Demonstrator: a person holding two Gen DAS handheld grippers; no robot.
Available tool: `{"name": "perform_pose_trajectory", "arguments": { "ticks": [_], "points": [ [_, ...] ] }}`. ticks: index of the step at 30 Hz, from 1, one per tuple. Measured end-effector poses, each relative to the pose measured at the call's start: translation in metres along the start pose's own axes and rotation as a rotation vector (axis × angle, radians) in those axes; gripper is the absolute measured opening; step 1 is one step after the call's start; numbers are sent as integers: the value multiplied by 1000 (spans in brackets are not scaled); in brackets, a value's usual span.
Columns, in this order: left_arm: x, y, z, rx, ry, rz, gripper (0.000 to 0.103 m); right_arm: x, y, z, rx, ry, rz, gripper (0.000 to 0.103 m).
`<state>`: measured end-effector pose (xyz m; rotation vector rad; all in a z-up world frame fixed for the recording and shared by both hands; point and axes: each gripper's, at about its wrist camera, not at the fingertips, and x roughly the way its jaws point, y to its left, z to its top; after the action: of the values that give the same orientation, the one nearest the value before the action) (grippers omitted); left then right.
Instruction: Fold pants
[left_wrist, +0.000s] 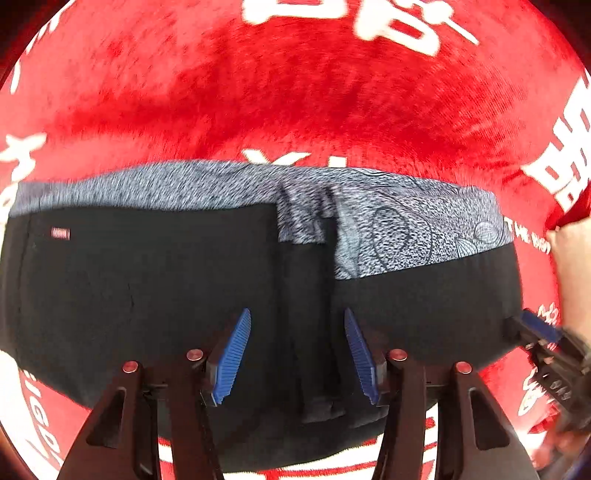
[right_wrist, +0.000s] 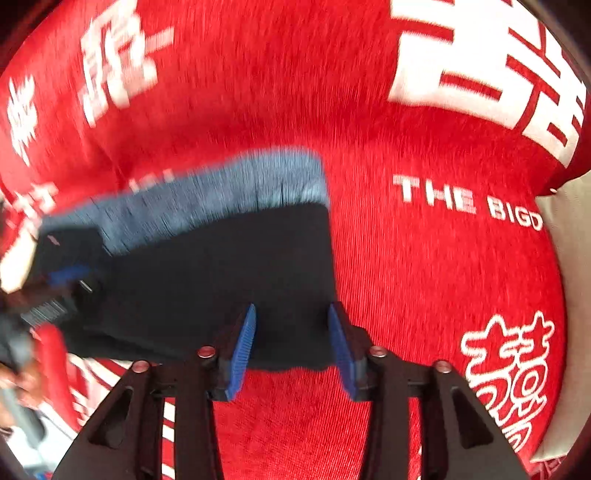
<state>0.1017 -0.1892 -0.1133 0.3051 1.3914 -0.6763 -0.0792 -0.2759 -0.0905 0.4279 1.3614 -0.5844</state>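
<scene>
Black pants (left_wrist: 147, 295) with a grey patterned waistband (left_wrist: 369, 214) lie folded into a wide block on the red cloth (left_wrist: 295, 92). My left gripper (left_wrist: 297, 325) is open, its blue pads (left_wrist: 232, 358) spread over the pants' middle, above the near edge. My right gripper (right_wrist: 291, 321) is open over the right near corner of the pants (right_wrist: 221, 277), empty. The right gripper also shows at the pants' right end in the left wrist view (left_wrist: 543, 332). The left gripper shows blurred at the left of the right wrist view (right_wrist: 62, 280).
The red cloth (right_wrist: 424, 277) with white lettering covers the whole surface around the pants. A pale beige surface (right_wrist: 569, 240) shows past the cloth's right edge.
</scene>
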Motion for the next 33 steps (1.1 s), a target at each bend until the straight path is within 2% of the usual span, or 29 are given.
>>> {"name": "perform_pose_trajectory", "arguments": {
  "ticks": [2,6,11,12,13,14,15,17,21,26,33],
  "points": [
    [-7,1,-3,4,-7,25,54,1,-2,-5,38,-22,1,48],
    [-18,1,-13,24,-10,61,54,-2,-15,-5,87,4,31,52],
    [-29,10,-24,1,-6,52,55,-21,-27,-17,140,26,48,53],
    [-30,11,-27,-5,-4,53,56,-26,-30,-21,150,29,40,53],
    [-30,12,-28,-12,-3,53,62,-33,-27,-26,156,28,39,54],
    [-32,15,-30,-20,-2,53,68,-37,-26,-30,158,25,42,58],
    [-31,16,-31,-31,-5,50,68,-43,-25,-31,155,22,45,66],
    [-34,19,-35,-46,-1,45,68,-51,-14,-26,127,10,51,73],
    [-39,24,-39,-70,2,47,68,-52,25,-9,31,-6,85,79],
    [-42,34,-42,-96,10,83,68,-40,73,11,-58,20,112,79],
    [-50,59,-53,-149,9,121,68,-26,110,30,-60,29,133,82]
  ]
}}
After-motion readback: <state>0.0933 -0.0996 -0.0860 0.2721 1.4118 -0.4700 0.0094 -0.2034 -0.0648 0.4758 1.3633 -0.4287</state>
